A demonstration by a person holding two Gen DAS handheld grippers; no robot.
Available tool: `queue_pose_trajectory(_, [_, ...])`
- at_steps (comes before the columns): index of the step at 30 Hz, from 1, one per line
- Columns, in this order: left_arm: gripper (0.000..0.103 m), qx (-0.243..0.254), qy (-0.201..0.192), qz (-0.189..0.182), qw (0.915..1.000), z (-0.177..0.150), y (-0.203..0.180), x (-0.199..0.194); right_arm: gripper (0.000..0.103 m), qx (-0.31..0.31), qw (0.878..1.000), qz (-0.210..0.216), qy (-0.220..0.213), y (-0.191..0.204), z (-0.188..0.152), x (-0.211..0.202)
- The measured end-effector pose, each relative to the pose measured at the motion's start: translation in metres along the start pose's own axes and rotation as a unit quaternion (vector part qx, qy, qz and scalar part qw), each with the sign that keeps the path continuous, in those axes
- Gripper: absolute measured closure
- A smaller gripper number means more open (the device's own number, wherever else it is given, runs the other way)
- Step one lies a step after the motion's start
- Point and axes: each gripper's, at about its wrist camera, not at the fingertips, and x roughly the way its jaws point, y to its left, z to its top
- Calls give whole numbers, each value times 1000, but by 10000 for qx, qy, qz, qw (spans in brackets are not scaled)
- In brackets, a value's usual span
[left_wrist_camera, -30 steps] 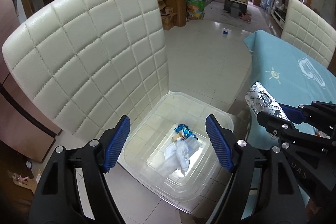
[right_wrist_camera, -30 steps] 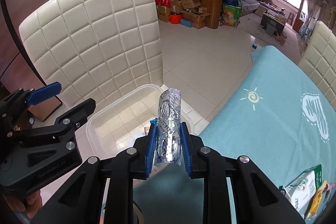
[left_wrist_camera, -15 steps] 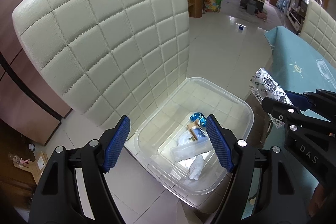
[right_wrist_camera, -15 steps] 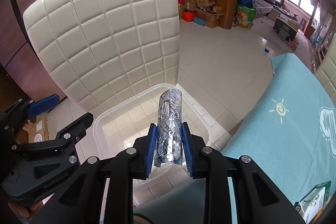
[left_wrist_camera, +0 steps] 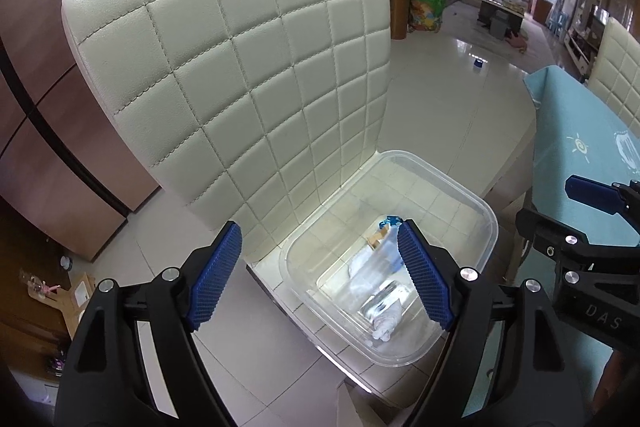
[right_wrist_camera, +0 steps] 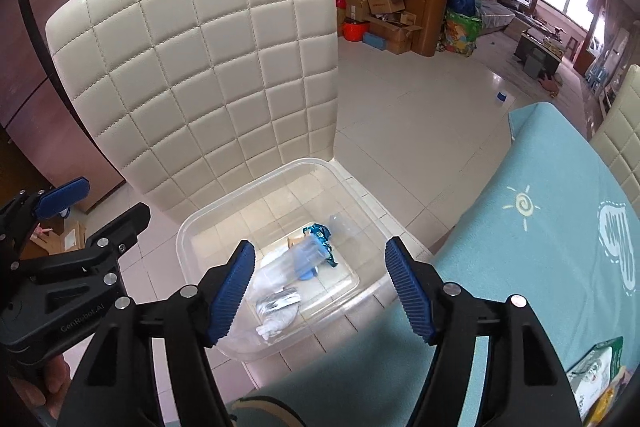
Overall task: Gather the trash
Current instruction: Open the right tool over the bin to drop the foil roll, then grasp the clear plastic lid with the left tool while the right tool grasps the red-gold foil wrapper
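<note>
A clear plastic bin sits on a cream chair seat. It holds a silver foil wrapper, a blue-green wrapper, clear plastic and a white tissue. My right gripper hangs over the bin's near side. Its jaws are opening and nothing is between them. My left gripper hovers over the bin's left edge, its jaws opening too, with nothing in them. Each gripper shows at the edge of the other's view: the left gripper and the right gripper.
The quilted chair back rises right behind the bin. A table under a teal cloth lies to the right, with snack packets at its near corner. A second chair stands beyond it. Tiled floor and cardboard boxes lie farther off.
The right jaws opened wide and the silver wrapper dropped from them into the bin. The left gripper shifted left, so the bin sits more to the right in its view.
</note>
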Motion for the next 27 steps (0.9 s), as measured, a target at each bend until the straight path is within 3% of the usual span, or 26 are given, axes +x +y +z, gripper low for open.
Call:
queue_pose_trajectory(10, [23, 270, -178, -367, 9988, -2, -30, -33, 37, 344, 9985, -369, -191, -28, -32, -54])
queue_pose_trajectory(18, [17, 1036, -286, -1041, 9887, -21, -99, -70, 37, 1119, 9883, -999, -278, -81, -91, -110])
queue_pose_trajectory(22, [16, 1619, -284, -1496, 9750, -38, -152, -90, 34, 1641, 9763, -1392, -212, -115, -131, -133])
queue_pose_trajectory(27, [13, 2443, -238, -2065, 9472, -69, -223, -115, 33, 2375, 9519, -1933, -79, -159, -190, -163])
